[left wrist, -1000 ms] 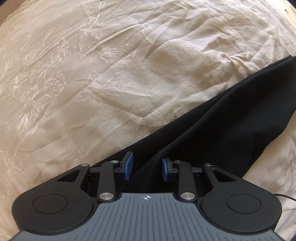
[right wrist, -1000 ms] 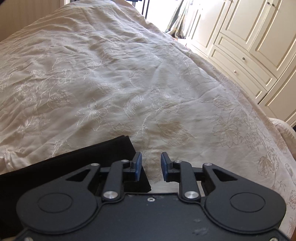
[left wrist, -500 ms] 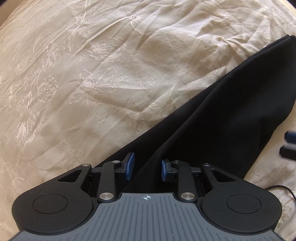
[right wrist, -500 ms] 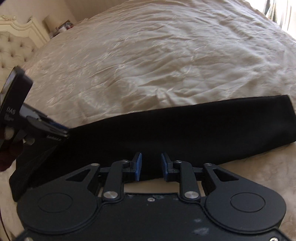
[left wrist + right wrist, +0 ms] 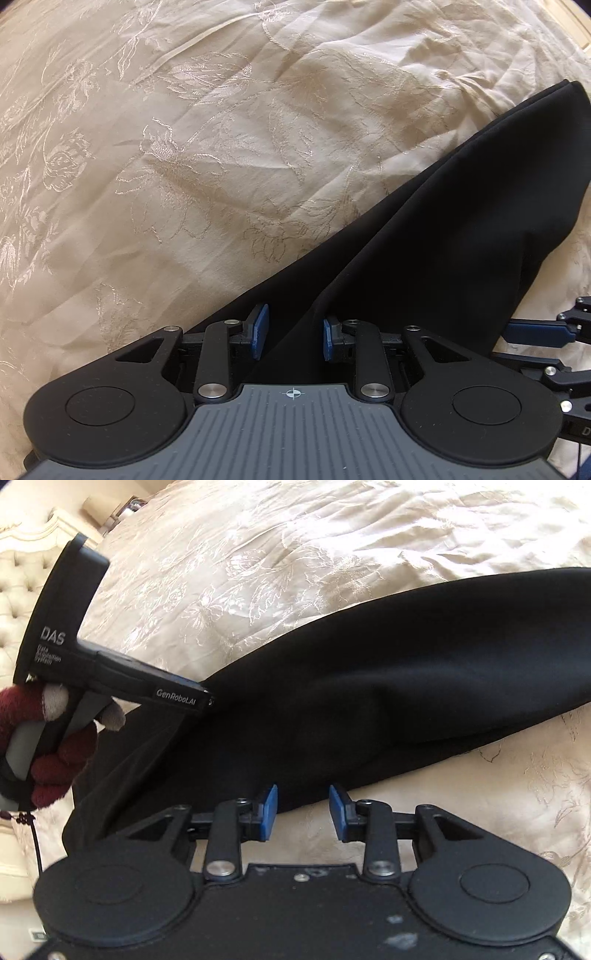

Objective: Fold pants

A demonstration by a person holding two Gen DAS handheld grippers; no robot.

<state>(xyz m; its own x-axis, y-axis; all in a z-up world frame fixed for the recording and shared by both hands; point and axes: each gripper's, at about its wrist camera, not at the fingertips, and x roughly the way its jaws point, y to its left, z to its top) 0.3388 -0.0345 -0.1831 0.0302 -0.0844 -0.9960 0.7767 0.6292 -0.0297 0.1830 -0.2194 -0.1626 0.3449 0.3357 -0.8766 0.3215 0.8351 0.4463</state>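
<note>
The black pants (image 5: 461, 221) lie folded lengthwise on the cream bedspread (image 5: 184, 147). My left gripper (image 5: 291, 338) is open, with the pants' fabric lying between its blue pads near the waist end. In the right wrist view the pants (image 5: 406, 686) stretch from left to right as a long dark band. My right gripper (image 5: 303, 812) is open and empty, just at the near edge of the pants. The left gripper's body (image 5: 110, 672) shows there at the left, held by a hand in a dark red glove (image 5: 40, 749).
The embroidered bedspread (image 5: 295, 546) covers the bed all around the pants. A tufted cream headboard (image 5: 14, 590) stands at the far left in the right wrist view. The right gripper's fingers (image 5: 535, 332) show at the right edge in the left wrist view.
My right gripper has swung left from the pant hems to the middle of the pants and come close to the left gripper. The left gripper has barely moved.
</note>
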